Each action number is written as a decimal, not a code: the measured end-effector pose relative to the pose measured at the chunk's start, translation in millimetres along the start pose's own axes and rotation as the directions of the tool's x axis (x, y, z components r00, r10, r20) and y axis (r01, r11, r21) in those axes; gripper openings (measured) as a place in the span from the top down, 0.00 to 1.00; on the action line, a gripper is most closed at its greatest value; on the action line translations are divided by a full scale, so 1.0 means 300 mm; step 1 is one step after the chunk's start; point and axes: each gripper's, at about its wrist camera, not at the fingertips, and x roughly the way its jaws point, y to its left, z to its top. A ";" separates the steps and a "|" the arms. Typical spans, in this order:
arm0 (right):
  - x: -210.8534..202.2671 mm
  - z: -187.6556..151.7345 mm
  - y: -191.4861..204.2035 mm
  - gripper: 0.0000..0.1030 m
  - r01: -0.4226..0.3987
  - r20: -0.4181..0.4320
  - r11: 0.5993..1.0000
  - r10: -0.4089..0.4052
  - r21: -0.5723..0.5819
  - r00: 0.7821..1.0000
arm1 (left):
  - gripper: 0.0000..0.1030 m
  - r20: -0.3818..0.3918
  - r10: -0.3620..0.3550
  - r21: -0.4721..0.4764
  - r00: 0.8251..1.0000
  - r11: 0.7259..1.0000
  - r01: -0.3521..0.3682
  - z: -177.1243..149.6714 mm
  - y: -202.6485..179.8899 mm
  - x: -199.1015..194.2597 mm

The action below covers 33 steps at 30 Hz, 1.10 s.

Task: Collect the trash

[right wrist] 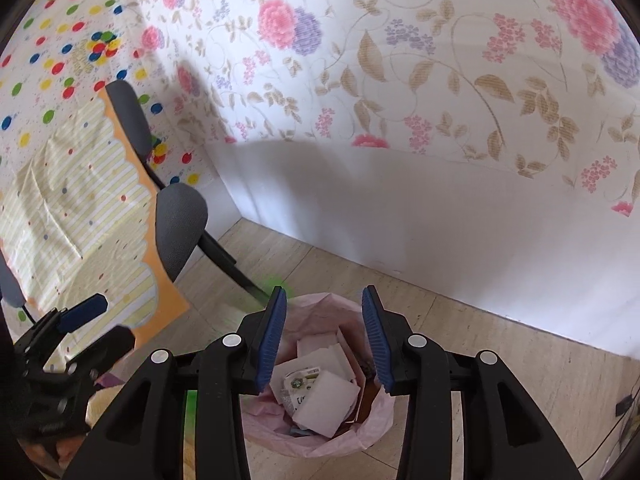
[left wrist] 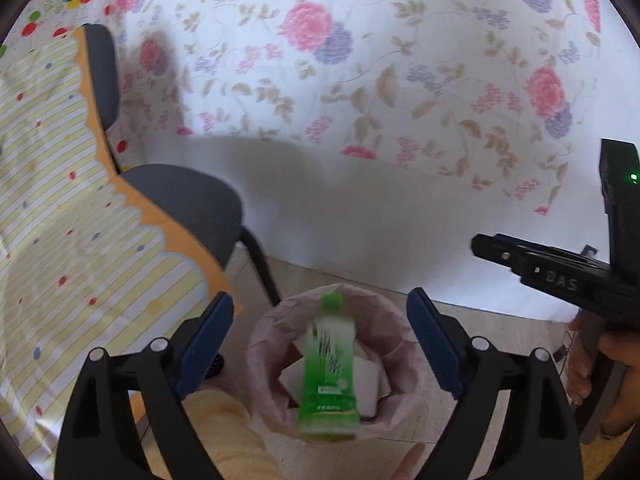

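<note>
A green plastic bottle (left wrist: 329, 368) is blurred in mid-air between my left gripper's (left wrist: 320, 340) wide-open blue fingers, touching neither, right above the pink-lined trash bin (left wrist: 264, 364). The bin holds white paper and wrappers. In the right wrist view the bin (right wrist: 264, 412) sits straight below my right gripper (right wrist: 325, 340), which is open and empty. The left gripper (right wrist: 92, 320) shows at the lower left there; a green blur of the bottle (right wrist: 276, 284) shows behind the right gripper's left finger. The right gripper's body (left wrist: 560, 276) shows at the right of the left wrist view.
A grey chair (left wrist: 188, 204) stands left of the bin, beside a table with a striped yellow cloth (left wrist: 60, 220). A white wall with floral wallpaper (left wrist: 360, 80) runs behind the bin. Wooden floor (right wrist: 520, 360) surrounds it.
</note>
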 end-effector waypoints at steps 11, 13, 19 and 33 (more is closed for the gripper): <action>0.001 -0.047 0.158 0.54 -0.074 -0.058 0.991 0.068 -0.108 0.996 | 0.13 -0.030 0.142 -0.088 0.989 0.986 -0.144 -0.047 0.128 -0.139; -0.012 -0.055 0.182 0.52 -0.078 -0.069 0.988 0.069 -0.136 0.995 | 0.09 -0.036 0.166 -0.094 0.985 0.981 -0.169 -0.054 0.134 -0.165; -0.071 -0.093 0.241 0.27 -0.089 -0.119 0.973 0.064 -0.212 0.991 | 0.06 -0.108 0.265 -0.110 0.958 0.955 -0.276 -0.087 0.158 -0.234; -0.327 -0.062 0.397 0.12 -0.121 -0.055 0.928 0.109 -0.352 0.993 | 0.06 -0.175 0.382 -0.153 0.907 0.900 -0.409 -0.201 0.200 -0.477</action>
